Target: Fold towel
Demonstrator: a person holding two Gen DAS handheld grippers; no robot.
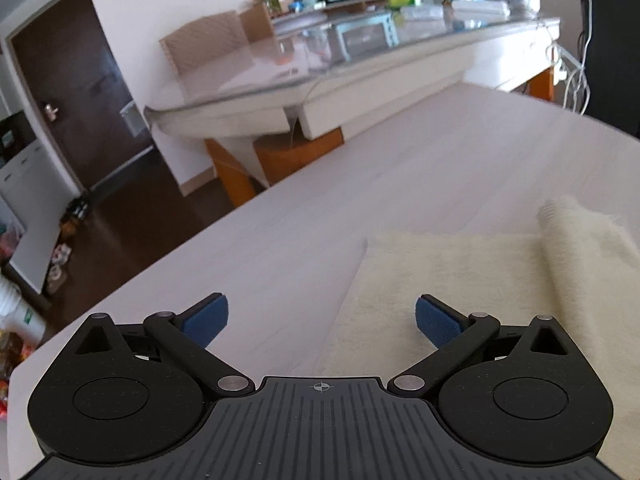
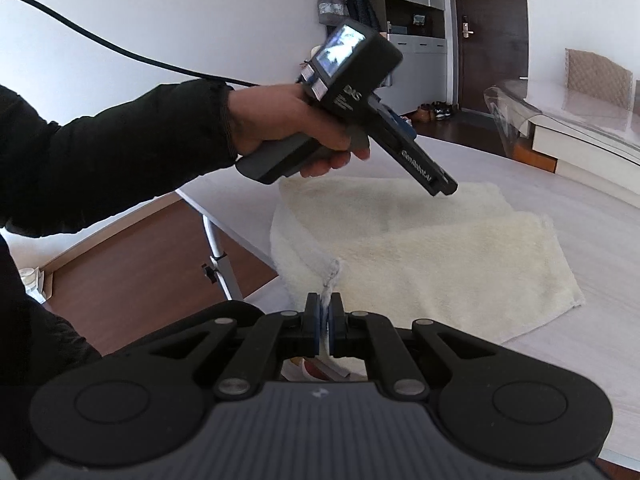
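A cream fluffy towel (image 2: 440, 256) lies partly folded on the pale table (image 2: 592, 216), one layer laid over another. My right gripper (image 2: 325, 312) is shut on a pinched corner of the towel near the table's near edge. In the left wrist view the towel (image 1: 460, 280) fills the lower right, with a raised fold along its right side. My left gripper (image 1: 322, 320) is open, its blue pads (image 1: 206, 320) wide apart with nothing between them, above the towel's left edge. In the right wrist view the left gripper (image 2: 444, 188) hovers over the towel's far part, held by a hand in a dark sleeve.
The table's edge (image 1: 132, 280) drops to a dark wooden floor at left. A glass-topped counter (image 1: 320, 64) with an oven and boxes stands beyond. A metal table leg (image 2: 218, 256) shows under the near edge. A black cable (image 2: 100, 40) trails from the left gripper.
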